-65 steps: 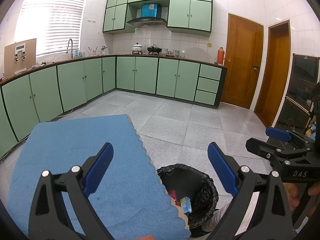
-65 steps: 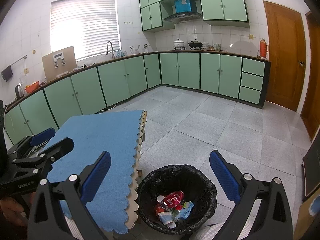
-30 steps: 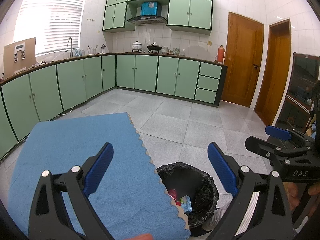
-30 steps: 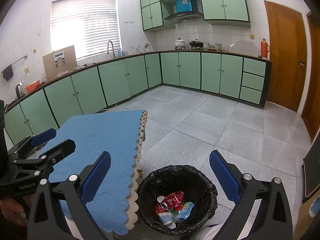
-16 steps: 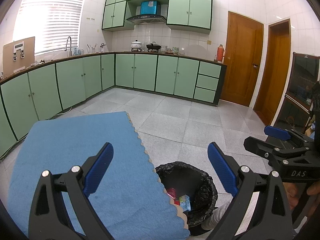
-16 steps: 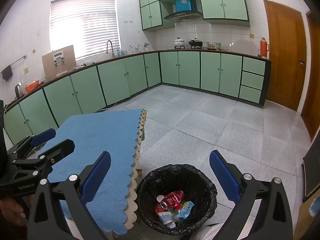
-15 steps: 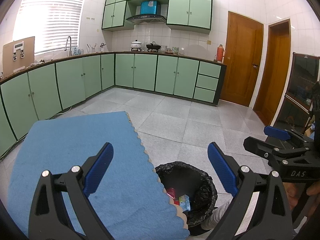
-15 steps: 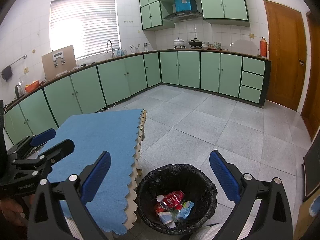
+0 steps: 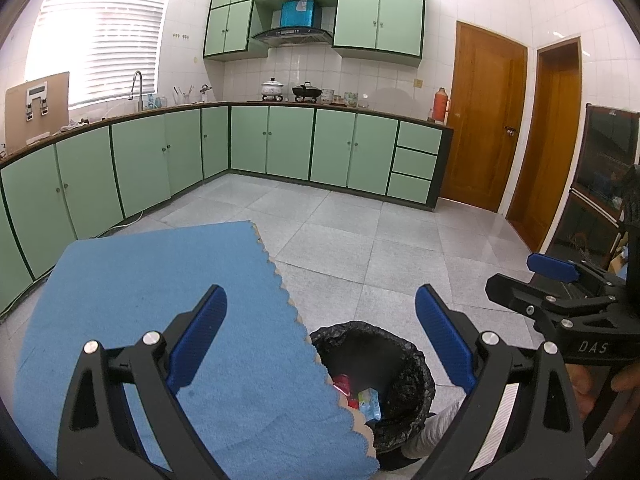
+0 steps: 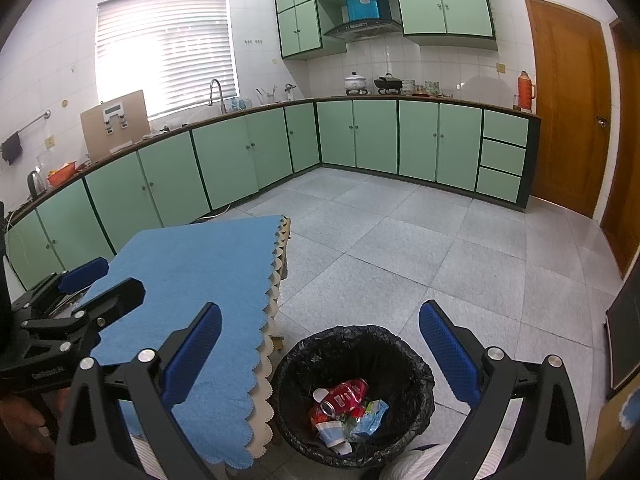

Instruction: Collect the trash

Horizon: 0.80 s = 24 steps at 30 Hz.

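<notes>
Below, crinkled black-lined bin (image 10: 354, 396), crushed can (image 10: 345, 394)

Left wrist view: blue-clothed tabletop (image 9: 168, 312) sits slightly higher in frame than before, its far edge risen | trash bin (image 9: 416, 364) edges up a little | Right wrist view: trash bin (image 10: 416, 364) shifts marginally lower in frame

I hold my left gripper (image 9: 320, 336) and right gripper (image 10: 320, 344) side by side, level, both with jaws spread wide and nothing between them.
</notes>
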Each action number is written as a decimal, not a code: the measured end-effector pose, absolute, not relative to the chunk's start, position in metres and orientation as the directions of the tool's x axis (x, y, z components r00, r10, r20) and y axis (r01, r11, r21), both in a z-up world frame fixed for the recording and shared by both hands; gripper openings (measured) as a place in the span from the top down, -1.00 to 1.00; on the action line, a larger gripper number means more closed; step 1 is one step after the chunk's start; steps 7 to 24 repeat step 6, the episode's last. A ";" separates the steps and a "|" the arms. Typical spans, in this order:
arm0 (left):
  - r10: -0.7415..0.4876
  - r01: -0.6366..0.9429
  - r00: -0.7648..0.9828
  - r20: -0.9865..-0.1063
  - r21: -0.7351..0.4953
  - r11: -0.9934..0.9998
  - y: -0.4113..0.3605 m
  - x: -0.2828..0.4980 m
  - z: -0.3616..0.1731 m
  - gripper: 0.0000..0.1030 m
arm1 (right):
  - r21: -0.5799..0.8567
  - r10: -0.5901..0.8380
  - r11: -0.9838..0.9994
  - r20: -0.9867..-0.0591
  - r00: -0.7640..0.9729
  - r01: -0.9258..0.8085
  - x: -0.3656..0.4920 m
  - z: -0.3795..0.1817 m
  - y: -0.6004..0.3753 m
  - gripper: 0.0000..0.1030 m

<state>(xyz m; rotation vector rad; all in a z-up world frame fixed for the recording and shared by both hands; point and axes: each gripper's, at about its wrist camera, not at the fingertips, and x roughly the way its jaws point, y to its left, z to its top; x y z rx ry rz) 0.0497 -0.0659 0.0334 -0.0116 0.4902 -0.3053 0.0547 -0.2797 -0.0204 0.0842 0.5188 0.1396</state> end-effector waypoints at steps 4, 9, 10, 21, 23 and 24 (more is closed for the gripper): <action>-0.289 0.282 0.837 -0.465 -0.087 0.955 -0.065 0.050 0.034 -0.79 | 0.115 0.153 0.987 -0.490 0.859 -0.110 0.054 -0.021 -0.279 -0.88; -0.289 0.282 0.837 -0.466 -0.086 0.956 -0.065 0.051 0.035 -0.79 | 0.114 0.152 0.987 -0.490 0.858 -0.110 0.054 -0.021 -0.279 -0.88; -0.289 0.282 0.837 -0.466 -0.086 0.956 -0.065 0.051 0.035 -0.79 | 0.114 0.152 0.987 -0.490 0.858 -0.110 0.054 -0.021 -0.279 -0.88; -0.289 0.282 0.837 -0.466 -0.086 0.956 -0.065 0.051 0.035 -0.79 | 0.114 0.152 0.987 -0.490 0.858 -0.110 0.054 -0.021 -0.279 -0.88; -0.289 0.282 0.837 -0.466 -0.086 0.956 -0.065 0.051 0.035 -0.79 | 0.114 0.152 0.987 -0.490 0.858 -0.110 0.054 -0.021 -0.279 -0.88; -0.289 0.282 0.837 -0.466 -0.086 0.956 -0.065 0.051 0.035 -0.79 | 0.114 0.152 0.987 -0.490 0.858 -0.110 0.054 -0.021 -0.279 -0.88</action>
